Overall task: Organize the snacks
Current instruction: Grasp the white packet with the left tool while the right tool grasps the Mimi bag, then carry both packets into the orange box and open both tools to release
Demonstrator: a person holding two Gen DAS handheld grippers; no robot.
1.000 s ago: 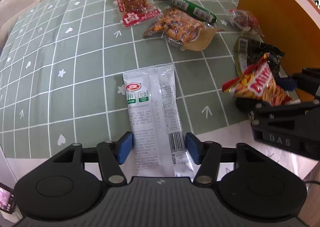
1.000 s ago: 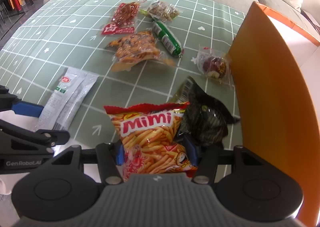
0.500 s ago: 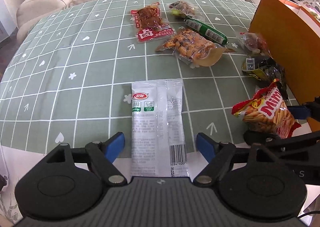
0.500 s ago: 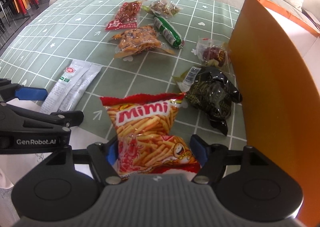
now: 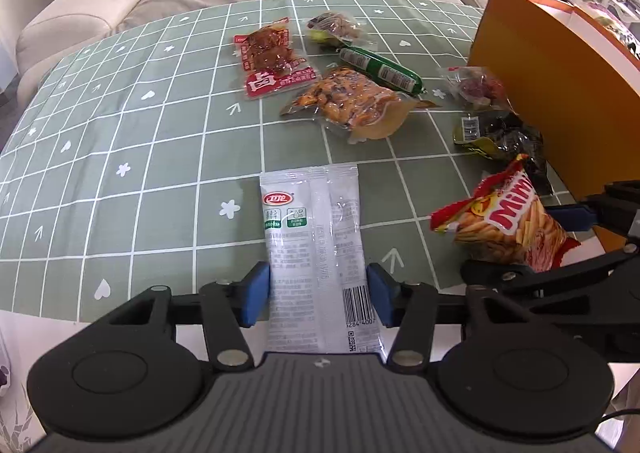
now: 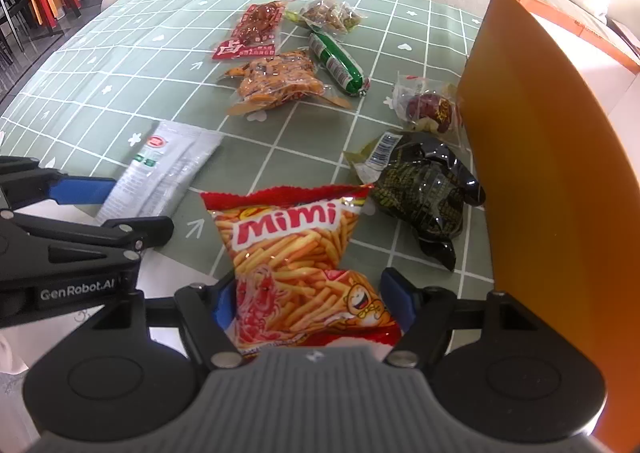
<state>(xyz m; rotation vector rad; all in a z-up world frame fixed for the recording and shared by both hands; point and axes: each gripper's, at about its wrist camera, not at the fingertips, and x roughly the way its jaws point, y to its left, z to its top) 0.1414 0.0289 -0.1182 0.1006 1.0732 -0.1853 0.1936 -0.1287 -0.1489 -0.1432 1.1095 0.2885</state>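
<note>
White sachet (image 5: 316,253) lies flat at the near table edge, between the pads of the left gripper (image 5: 318,293); half a second ago the jaws stood much wider, now they are closing, pads at the sachet's edges, firm grip not confirmed. Mimi bag (image 6: 304,273) sits between the right gripper (image 6: 308,301) pads, which were narrower a second back; contact cannot be told. Both pickups judged under way. Orange box (image 6: 540,173) stands to the right; its inside is not shown. Other packets remain loose on the checked cloth (image 5: 140,153)
</note>
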